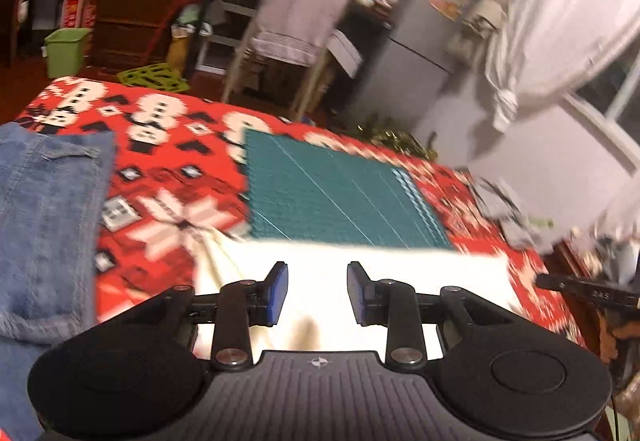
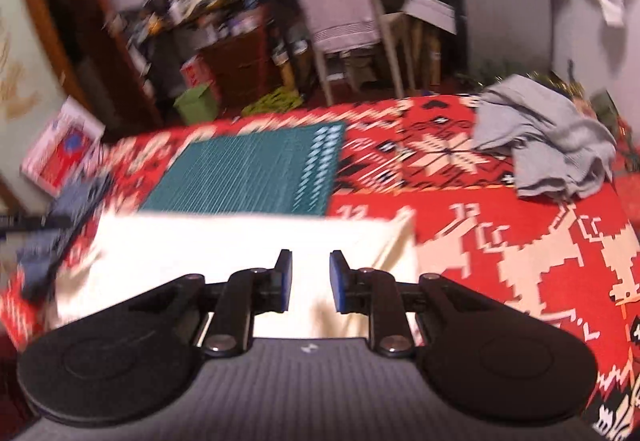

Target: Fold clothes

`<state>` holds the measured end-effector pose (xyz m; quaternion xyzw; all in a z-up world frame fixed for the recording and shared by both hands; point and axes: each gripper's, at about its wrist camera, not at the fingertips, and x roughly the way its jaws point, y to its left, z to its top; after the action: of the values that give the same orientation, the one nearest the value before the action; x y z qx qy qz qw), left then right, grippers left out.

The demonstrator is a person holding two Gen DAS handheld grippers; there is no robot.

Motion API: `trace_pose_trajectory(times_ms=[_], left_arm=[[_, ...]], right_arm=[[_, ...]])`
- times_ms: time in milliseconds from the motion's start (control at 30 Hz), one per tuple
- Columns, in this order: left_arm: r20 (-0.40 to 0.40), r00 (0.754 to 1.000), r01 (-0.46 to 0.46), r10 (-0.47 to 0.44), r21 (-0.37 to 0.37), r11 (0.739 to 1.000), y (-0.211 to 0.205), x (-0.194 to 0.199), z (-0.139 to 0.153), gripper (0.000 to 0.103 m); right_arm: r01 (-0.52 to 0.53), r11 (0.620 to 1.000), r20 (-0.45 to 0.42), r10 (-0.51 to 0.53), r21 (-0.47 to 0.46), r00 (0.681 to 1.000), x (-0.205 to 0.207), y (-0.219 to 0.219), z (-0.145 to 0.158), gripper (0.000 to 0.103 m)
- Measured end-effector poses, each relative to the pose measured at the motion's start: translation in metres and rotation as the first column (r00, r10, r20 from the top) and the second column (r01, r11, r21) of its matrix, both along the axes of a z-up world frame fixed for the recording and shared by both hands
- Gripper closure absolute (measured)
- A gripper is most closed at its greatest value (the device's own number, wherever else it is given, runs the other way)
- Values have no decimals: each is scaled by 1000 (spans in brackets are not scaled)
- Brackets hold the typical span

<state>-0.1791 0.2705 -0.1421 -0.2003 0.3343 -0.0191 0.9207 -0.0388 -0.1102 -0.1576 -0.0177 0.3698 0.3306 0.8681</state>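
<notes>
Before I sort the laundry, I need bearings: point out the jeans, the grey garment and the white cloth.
jeans (image 1: 48, 209): left wrist view, mid-leg denim.
grey garment (image 2: 548, 137): right wrist view, middle of the crumpled heap.
white cloth (image 2: 240, 245): right wrist view, flat top surface.

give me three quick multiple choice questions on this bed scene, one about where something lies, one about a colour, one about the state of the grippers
1. Where does the grey garment lie, seen from the right wrist view?
A. on the green mat
B. on the red patterned blanket, to the right of the mat
C. on the chair

2. What colour is the cloth right below both grippers?
A. white
B. black
C. purple

3. How do the left hand-held gripper and right hand-held gripper stand?
A. both open, holding nothing
B. both shut on the jeans
C. left shut, right open

Key: 1 B, the garment sits crumpled on the red patterned blanket, apart from the green mat. 2 A, it shows bright white in both views. 3 A, a clear gap shows between each pair of blue pads, with nothing in it.
</notes>
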Motion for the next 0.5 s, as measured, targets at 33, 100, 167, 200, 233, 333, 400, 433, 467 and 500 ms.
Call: trace_pose_trajectory(times_ms=[33,100,167,200,233,333,400,433,467,500], left_arm=[[-10,1000,18,-18,11,1000,-11,-3,-1,86],[-39,998,47,-45,37,998,-30,-11,-7,87],[-69,995,70,-66,59,996,-47,-19,-15,87],[-77,995,74,-69,61,995,-53,-24,-19,87],[-86,994,72,-67,64,995,-57,-28,-23,87],[-119,992,60,-51,79,995,-67,-40,-35,87],[-133,990,57,-46,86,995,-70,-47,-40,87],[-132,990,53,-42,87,995,-70,-49,-40,87],[-131,991,49,-38,88,995,-70,-52,-41,87],[-130,991,45,-34,90,995,-69,-54,-42,87]], right_arm=[[-10,1000,5,10,-19,1000,-11,2,0,80],[-32,998,8,32,-49,999,-33,8,-1,80],[-36,998,-7,35,-55,999,-52,10,-5,80],[-33,998,-20,32,-53,999,-62,10,-8,80],[-30,998,-23,29,-58,999,-67,10,-11,81],[-19,996,-19,17,-83,1000,-79,9,-21,82],[-11,995,-17,9,-100,1000,-87,9,-27,82],[-7,994,-15,6,-108,1000,-91,8,-31,82],[-3,993,-14,2,-116,1000,-95,8,-34,82],[0,992,-12,-2,-124,1000,-99,8,-37,82]])
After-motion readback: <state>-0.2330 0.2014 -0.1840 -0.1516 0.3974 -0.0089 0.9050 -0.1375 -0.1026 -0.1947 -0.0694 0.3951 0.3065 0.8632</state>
